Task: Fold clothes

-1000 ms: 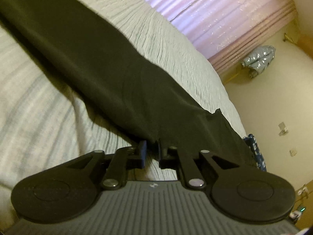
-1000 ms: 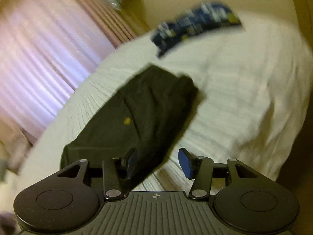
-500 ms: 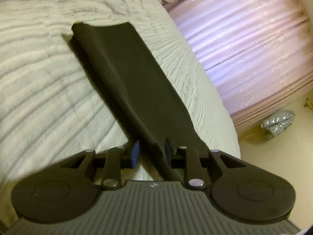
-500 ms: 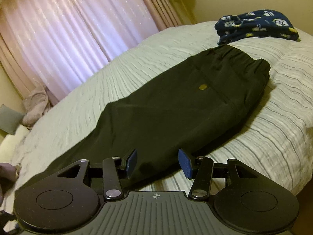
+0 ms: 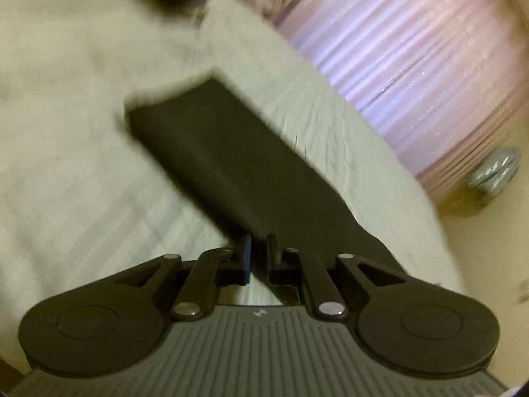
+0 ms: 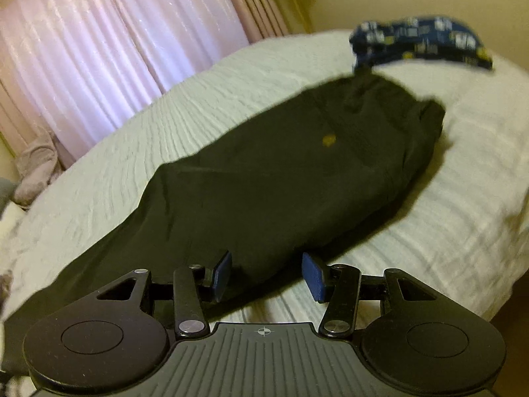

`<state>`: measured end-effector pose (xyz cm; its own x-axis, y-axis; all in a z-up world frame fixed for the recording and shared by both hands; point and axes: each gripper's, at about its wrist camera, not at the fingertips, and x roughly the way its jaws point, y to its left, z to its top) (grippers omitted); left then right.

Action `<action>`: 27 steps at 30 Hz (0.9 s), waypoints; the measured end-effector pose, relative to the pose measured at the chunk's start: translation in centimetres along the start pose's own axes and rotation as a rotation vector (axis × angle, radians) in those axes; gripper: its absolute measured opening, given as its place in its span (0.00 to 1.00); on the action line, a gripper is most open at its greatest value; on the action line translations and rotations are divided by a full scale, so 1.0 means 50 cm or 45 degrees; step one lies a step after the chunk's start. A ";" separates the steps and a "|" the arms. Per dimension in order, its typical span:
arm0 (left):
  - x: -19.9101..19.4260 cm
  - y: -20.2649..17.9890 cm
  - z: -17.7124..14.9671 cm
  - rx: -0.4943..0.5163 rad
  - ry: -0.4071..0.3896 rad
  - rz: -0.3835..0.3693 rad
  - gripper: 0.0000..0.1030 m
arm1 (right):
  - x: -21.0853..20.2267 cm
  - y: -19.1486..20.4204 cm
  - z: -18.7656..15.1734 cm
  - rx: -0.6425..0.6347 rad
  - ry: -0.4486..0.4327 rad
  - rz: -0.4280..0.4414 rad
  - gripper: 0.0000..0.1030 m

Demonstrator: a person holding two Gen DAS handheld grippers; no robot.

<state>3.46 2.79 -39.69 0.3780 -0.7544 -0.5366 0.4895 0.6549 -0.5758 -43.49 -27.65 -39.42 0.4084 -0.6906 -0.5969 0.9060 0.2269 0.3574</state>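
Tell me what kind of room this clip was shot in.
Most likely a bedroom: the trousers lie on a bed with a ribbed pale cover, pink curtains hang behind it, and folded clothes sit at its far end.

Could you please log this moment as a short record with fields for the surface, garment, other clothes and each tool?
surface: bed with pale ribbed cover
garment: black trousers spread flat, waistband at far end
other clothes: blue patterned folded pile beyond the waistband
left tool: nearly closed at the trousers' edge, grip unclear
right tool: open, empty, over the near edge
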 end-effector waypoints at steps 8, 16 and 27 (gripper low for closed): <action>0.022 -0.148 -0.065 0.485 0.094 -0.052 0.07 | 0.006 0.157 -0.073 -0.512 -0.070 0.179 0.49; 0.061 -0.064 -0.047 0.482 0.056 0.137 0.03 | 0.075 0.054 -0.066 -0.541 -0.040 0.026 0.53; -0.056 -0.070 -0.016 0.371 0.128 0.350 0.13 | -0.027 -0.002 -0.007 -0.228 -0.037 -0.059 0.61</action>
<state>0.07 2.67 -36.64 0.4539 -0.5355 -0.7122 0.5886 0.7802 -0.2116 -44.10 -26.50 -38.93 0.3651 -0.7221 -0.5876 0.9300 0.3116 0.1949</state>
